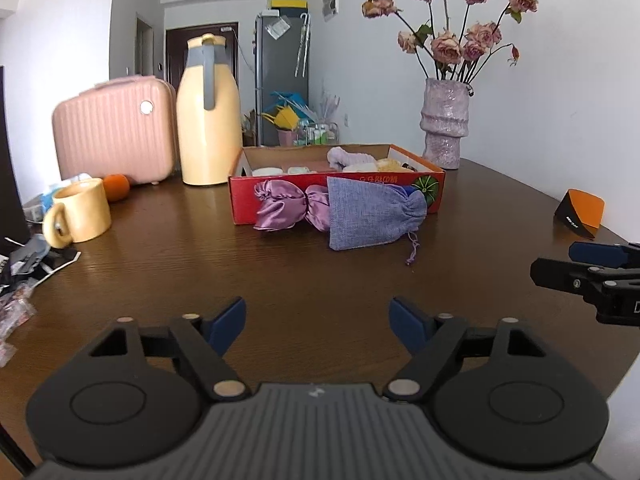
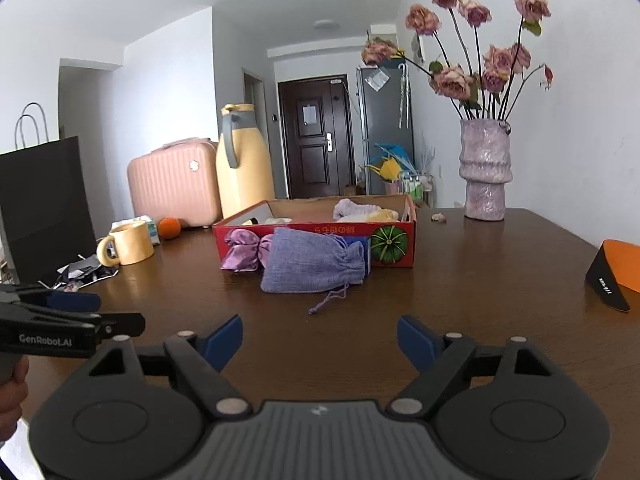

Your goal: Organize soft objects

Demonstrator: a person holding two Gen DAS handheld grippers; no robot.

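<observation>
Two pouches, blue-grey pouch (image 1: 372, 212) and satin pouch (image 1: 290, 208), before one box (image 1: 436, 184).

pouches (image 1: 372, 216) before box (image 1: 434, 170), mug (image 1: 80, 210) left

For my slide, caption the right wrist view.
Open right gripper faces a blue pouch and purple pouch lying before a red box.

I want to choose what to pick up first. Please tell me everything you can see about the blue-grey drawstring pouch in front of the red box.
The drawstring pouch looks like coarse blue-grey woven fabric, filled and soft. It lies on its side on the wooden table, leaning against the red box. Its gathered neck points right, and a lilac cord trails loose toward the camera. Its left end overlaps the shiny purple satin pouch. Neither gripper touches it.
</observation>
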